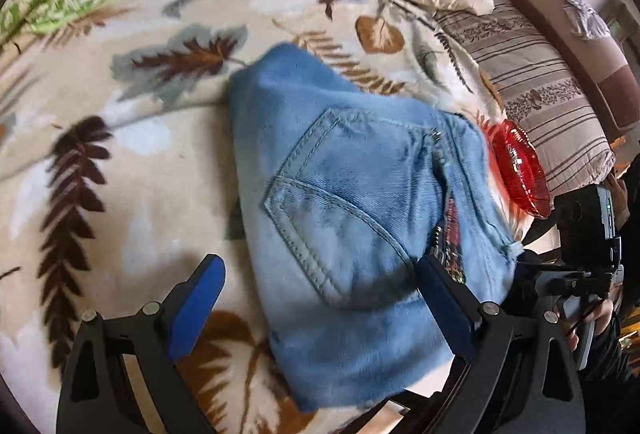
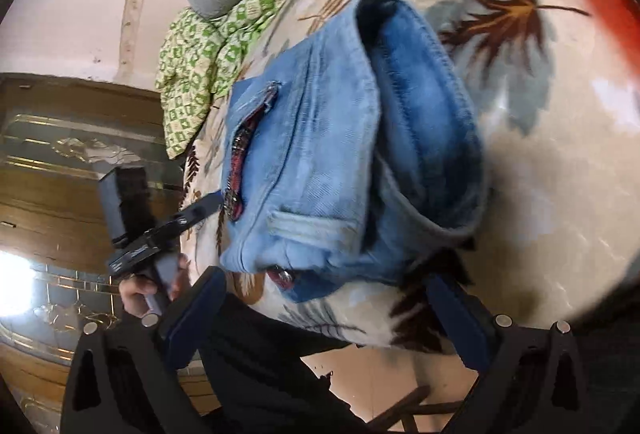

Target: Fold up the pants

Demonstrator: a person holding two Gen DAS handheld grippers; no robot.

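Left wrist view: your left gripper (image 1: 316,308) has its jaws spread wide, pinching nothing. The pants (image 1: 352,201), blue denim, lie folded into a compact bundle on the leaf-print blanket (image 1: 132,169), back pocket up. 1 blue finger sits over the blanket left of the pants, the other over the pants' near right edge; contact there is unclear. A red glass dish (image 1: 520,173) sits just right of the pants. Your right gripper (image 1: 588,234) shows past the pants' right edge, state unreadable from here.

Right wrist view: your right gripper (image 2: 326,310) also has jaws spread, empty, just short of the pants' near end. The pants (image 2: 340,153) show stacked layers, belt loop, red-patterned trim along a seam, and an open rolled edge on the right side. Your left gripper (image 2: 192,218) hangs left of the pants.

Handling: denim looks soft but fairly thick and heavy-ish, not slippery, not fragile. Layers will likely slide apart if you pinch only the top one. Take hold at the thick stacked edge, through all layers, 1 gripper per corner.
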